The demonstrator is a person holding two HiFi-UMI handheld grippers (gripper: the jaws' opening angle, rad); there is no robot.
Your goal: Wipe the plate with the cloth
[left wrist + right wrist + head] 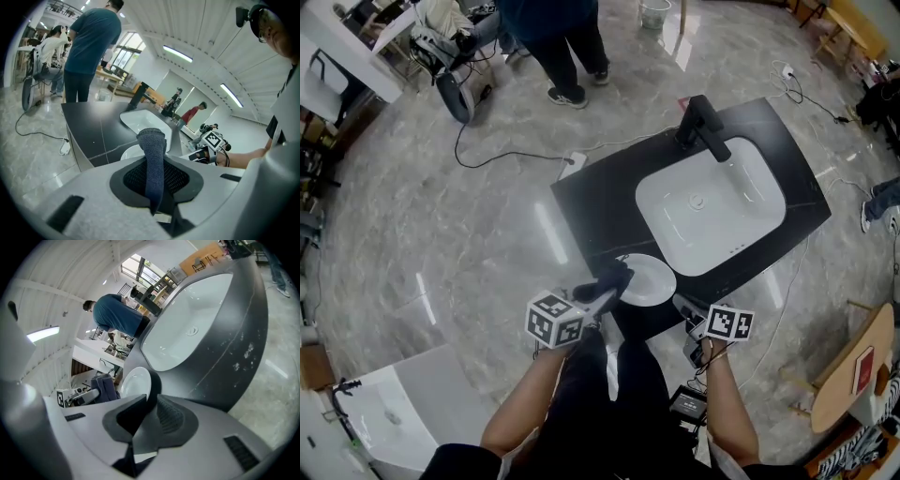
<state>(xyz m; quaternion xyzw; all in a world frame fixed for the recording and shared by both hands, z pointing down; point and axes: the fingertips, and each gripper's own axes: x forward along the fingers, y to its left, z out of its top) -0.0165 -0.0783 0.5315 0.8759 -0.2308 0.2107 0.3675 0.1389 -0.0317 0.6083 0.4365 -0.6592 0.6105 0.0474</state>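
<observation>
A white plate (pixel 649 280) sits at the near edge of the black counter (pixel 591 211), in front of the sink. My right gripper (pixel 682 304) is shut on the plate's near right rim; in the right gripper view the plate (pixel 133 383) runs down between the pads at the right gripper (pixel 147 409). My left gripper (pixel 602 294) is shut on a dark blue-grey cloth (pixel 612 277), which hangs over the plate's left edge. In the left gripper view the cloth (pixel 153 157) stands up out of the left gripper (pixel 155 190), hiding most of the plate (pixel 132 151).
A white sink basin (pixel 712 202) with a black faucet (pixel 701 127) fills the counter beyond the plate. A person (pixel 562 42) stands on the floor past the counter. A power strip (pixel 572 164) and cables lie near the counter's far left corner.
</observation>
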